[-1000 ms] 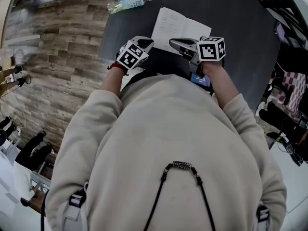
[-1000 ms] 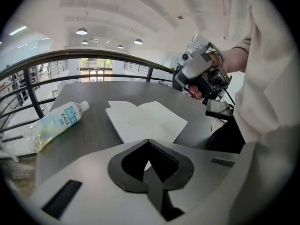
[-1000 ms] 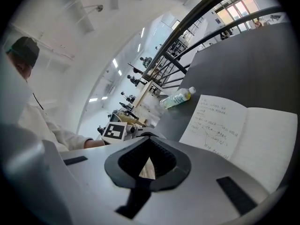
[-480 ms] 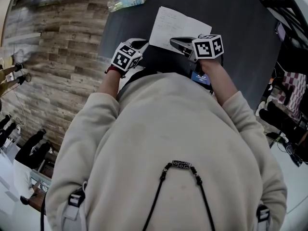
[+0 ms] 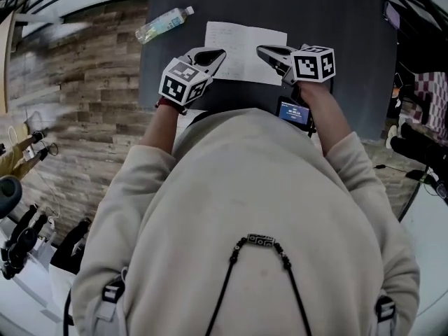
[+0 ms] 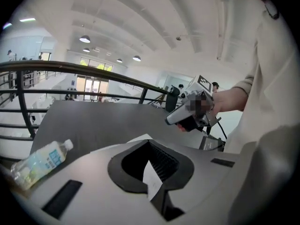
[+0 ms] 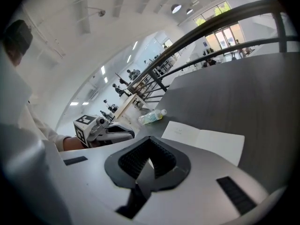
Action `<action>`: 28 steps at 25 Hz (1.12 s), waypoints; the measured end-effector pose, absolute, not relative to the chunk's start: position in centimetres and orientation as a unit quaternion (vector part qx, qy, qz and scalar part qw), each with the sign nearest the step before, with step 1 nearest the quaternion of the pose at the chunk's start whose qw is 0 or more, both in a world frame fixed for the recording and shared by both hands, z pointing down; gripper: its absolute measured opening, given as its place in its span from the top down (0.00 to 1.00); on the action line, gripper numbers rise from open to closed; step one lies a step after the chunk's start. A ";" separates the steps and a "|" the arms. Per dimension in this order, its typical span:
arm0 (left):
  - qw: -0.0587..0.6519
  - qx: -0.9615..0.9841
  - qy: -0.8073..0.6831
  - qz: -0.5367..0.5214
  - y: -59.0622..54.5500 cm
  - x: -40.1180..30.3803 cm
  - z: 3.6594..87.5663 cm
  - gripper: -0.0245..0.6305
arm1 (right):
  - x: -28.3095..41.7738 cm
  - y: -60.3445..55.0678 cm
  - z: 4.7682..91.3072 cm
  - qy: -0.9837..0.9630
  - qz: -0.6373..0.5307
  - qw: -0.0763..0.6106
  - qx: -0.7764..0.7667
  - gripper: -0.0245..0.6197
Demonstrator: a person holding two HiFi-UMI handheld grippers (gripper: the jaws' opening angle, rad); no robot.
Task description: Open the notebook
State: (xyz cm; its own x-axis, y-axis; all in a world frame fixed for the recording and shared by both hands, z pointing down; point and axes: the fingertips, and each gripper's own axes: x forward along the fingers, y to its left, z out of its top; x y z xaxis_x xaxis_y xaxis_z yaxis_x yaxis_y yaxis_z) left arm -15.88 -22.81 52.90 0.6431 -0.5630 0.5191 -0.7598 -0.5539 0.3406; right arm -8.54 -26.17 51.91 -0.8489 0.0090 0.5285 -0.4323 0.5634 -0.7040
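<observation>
**Operator:** Where is the notebook, and is it open?

**Technician:** The notebook (image 5: 245,51) lies open and flat on the dark tabletop (image 5: 336,12), with 2 white pages facing up. The opening itself looks complete.

**Operator:** What is the state of each hand-held gripper?

**Technician:** The left hand-held gripper (image 5: 221,51) has its jaws together and nothing pinched. The white seen in the gap behind its tips looks like the page below. The right hand-held gripper (image 5: 260,50) is also closed and empty. The left is over the notebook's near left corner and the right is over its near edge, and both appear clear of the paper.

**Operator:** How is the step finished well?

**Technician:**
1. Leave both jaws closed so that no page edge catches.
2. Lift straight off the paper before moving sideways.
3. Check that both pages lie flat. If 1 rises, press it beside the centre fold with a closed tip.
4. Avoid the bottle (image 5: 163,24) at the far left and the small screen device (image 5: 294,112) at the near edge.
</observation>
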 end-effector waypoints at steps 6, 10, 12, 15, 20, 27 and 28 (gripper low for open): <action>0.244 0.895 -0.353 0.123 -28.6 -10.7 44.5 0.96 | -1.1 -30.2 46.8 -0.866 0.391 0.218 0.222 0.94; 0.200 0.920 -0.320 0.110 -30.8 -7.1 39.6 0.96 | 3.0 -32.2 41.2 -0.878 0.367 0.143 0.274 0.94; 0.181 0.927 -0.312 0.105 -31.3 -5.9 37.8 0.96 | 4.2 -32.5 38.9 -0.884 0.350 0.120 0.287 0.94; 0.168 0.931 -0.306 0.103 -31.6 -4.8 36.5 0.96 | 5.4 -32.5 36.5 -0.891 0.328 0.102 0.298 0.94; 0.178 0.932 -0.303 0.089 -31.2 -3.7 35.4 0.96 | 6.3 -32.3 34.6 -0.899 0.296 0.101 0.308 0.94; 0.178 0.933 -0.295 0.106 -30.4 -3.0 36.5 0.96 | 6.0 -32.3 35.8 -0.897 0.317 0.098 0.292 0.94; 0.181 0.932 -0.295 0.106 -30.3 -3.0 36.6 0.96 | 5.7 -32.2 35.9 -0.898 0.316 0.101 0.289 0.94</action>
State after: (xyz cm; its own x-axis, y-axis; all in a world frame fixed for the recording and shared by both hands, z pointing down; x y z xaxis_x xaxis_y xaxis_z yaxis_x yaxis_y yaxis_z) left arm -3.02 -30.30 36.60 0.8035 -0.5116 0.3043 -0.5883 -0.7605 0.2747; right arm 5.74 -32.23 35.87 -0.8122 -0.4553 0.3648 -0.5834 0.6326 -0.5094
